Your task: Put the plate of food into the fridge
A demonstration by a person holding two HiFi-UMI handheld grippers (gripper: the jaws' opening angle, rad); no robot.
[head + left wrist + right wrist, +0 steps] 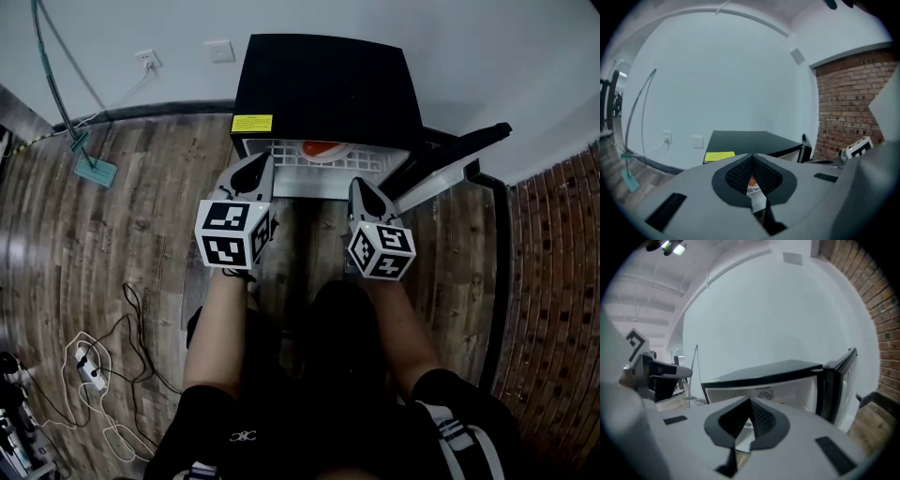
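Plate of food (pixel 322 148) sitting on wire shelf (pixel 281 154) inside fridge (pixel 319 84), near front edge. Left gripper (pixel 257 163) and right gripper (pixel 362 186) hovering before opening, both pinched closed, holding nothing. Door (pixel 450 159) standing open. Risk: hard door swing jolting plate, or gripper nudging shelf.

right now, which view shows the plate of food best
Head view: the plate sits on the fridge's wire shelf, half hidden under the top. Left gripper view shows only an orange sliver; right gripper view shows the fridge's inside, no plate.
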